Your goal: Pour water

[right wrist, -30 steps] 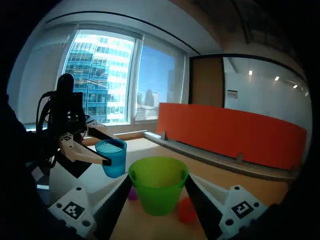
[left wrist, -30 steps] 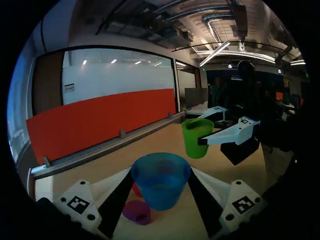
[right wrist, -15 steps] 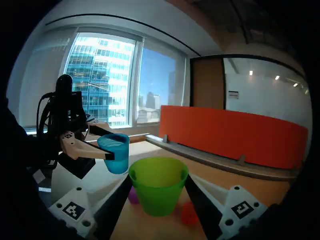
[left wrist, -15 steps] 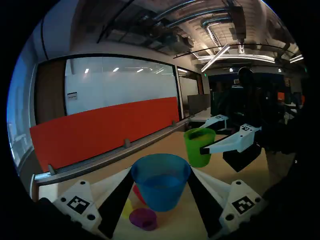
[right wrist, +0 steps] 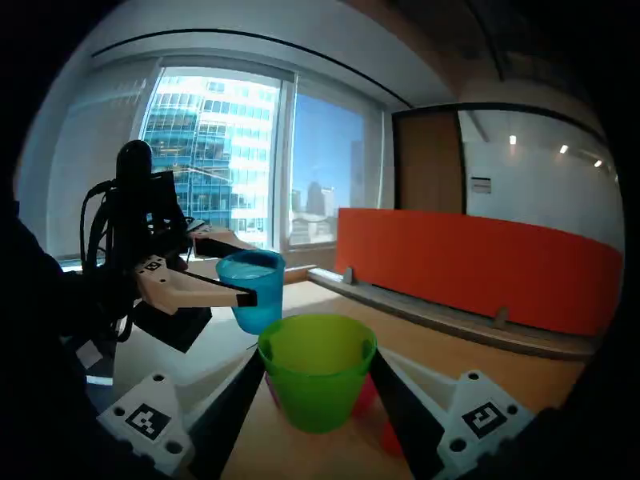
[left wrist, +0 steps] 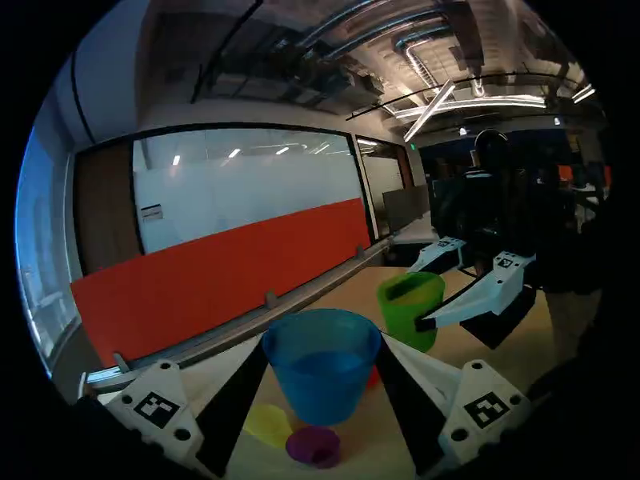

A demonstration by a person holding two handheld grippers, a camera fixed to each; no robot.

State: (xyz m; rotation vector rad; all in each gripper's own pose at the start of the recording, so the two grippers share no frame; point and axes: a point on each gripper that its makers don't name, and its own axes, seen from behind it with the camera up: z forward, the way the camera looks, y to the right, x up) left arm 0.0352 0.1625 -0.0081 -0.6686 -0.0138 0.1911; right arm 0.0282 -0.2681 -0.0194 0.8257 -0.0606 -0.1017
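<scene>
In the left gripper view my left gripper (left wrist: 322, 370) is shut on a blue cup (left wrist: 322, 374) holding water, upright and lifted above the table. Beyond it to the right, my right gripper (left wrist: 418, 314) holds a green cup (left wrist: 410, 308). The right gripper view has my right gripper (right wrist: 318, 382) shut on that green cup (right wrist: 318, 370), upright, its inside hidden. Up and to the left there, the left gripper (right wrist: 240, 280) carries the blue cup (right wrist: 254, 288), which stands higher than the green cup's rim and close beside it.
Small cups lie on the wooden table (left wrist: 384, 436) below: a yellow cup (left wrist: 268, 422), a purple cup (left wrist: 314, 445) and a red cup (right wrist: 366, 394). An orange partition (left wrist: 216, 276) with a metal rail runs along the table's far edge. Big windows (right wrist: 224, 160) stand behind the left gripper.
Both grippers have risen with their cups. The blue cup has drawn closer to the green cup and now sits above its rim level. A yellow cup has come into sight below.
</scene>
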